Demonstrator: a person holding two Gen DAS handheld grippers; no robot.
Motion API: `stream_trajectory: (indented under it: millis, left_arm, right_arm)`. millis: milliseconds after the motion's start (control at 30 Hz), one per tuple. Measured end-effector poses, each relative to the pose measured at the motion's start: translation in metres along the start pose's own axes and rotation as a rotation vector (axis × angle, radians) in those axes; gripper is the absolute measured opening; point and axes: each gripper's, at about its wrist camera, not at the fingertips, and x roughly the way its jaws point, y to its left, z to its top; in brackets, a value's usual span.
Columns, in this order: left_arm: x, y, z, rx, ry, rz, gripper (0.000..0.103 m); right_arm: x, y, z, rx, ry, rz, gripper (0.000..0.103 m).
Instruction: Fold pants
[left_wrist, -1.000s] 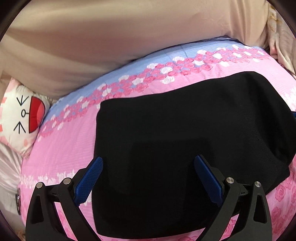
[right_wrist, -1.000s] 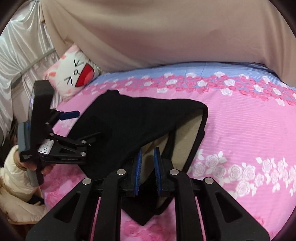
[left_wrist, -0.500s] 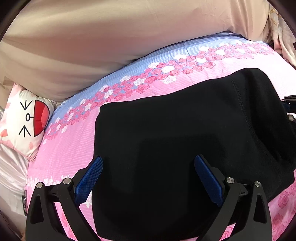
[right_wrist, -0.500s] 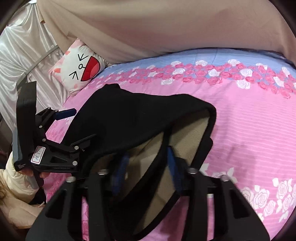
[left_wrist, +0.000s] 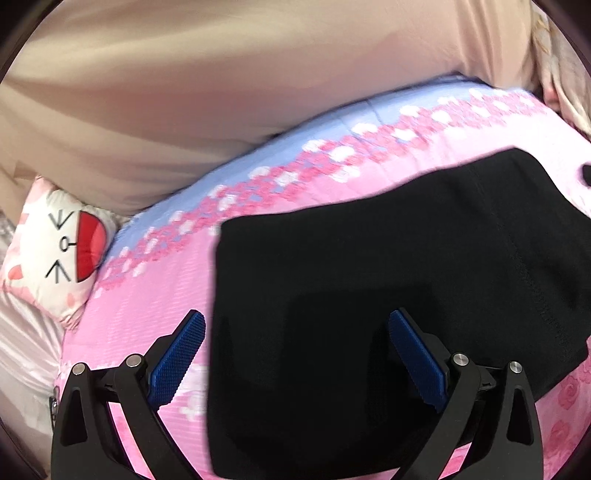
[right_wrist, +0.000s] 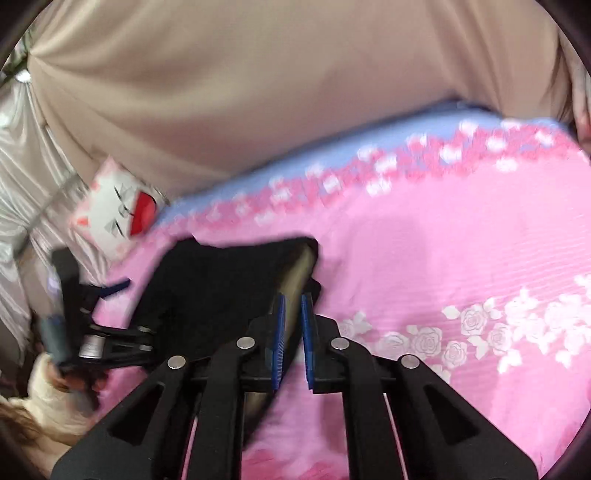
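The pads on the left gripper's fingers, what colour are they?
Blue, with a fine textured grid; the pads show best in the left wrist view.

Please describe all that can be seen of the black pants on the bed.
The black pants are of soft, matte knit fabric with a stitched seam and a tan lining showing at the lifted edge. They lie mostly flat on the pink floral bedsheet. The right gripper pinches that raised edge; the open left gripper hovers over them, touching nothing visibly.
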Motion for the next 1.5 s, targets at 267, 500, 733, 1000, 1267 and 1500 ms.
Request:
stream_trajectory:
  millis: [267, 500, 733, 1000, 1267, 1500]
  left_arm:
    - [0.034, 0.083, -0.013, -0.193, 0.064, 0.031, 0.098]
    - [0.008, 0.124, -0.033, -0.241, -0.015, 0.076, 0.098]
    - [0.010, 0.136, -0.048, -0.228, -0.026, 0.051, 0.098]
    - [0.012, 0.135, -0.066, -0.223, -0.017, 0.001, 0.098]
    - [0.007, 0.160, -0.078, -0.256, -0.038, -0.022, 0.098]
    - [0.006, 0.118, -0.057, -0.177, -0.073, -0.104, 0.098]
  right_arm:
    - [0.086, 0.072, -0.008, -0.183, 0.164, -0.061, 0.010]
    - [0.060, 0.027, 0.000, 0.039, 0.069, -0.190, 0.006]
    - [0.120, 0.154, 0.024, -0.130, 0.160, 0.053, 0.008]
    - [0.291, 0.217, 0.004, -0.225, 0.447, 0.067, 0.002]
    - [0.172, 0.149, 0.011, -0.077, 0.116, -0.100, 0.007]
    - [0.089, 0.040, -0.009, 0.244, -0.016, -0.260, 0.007]
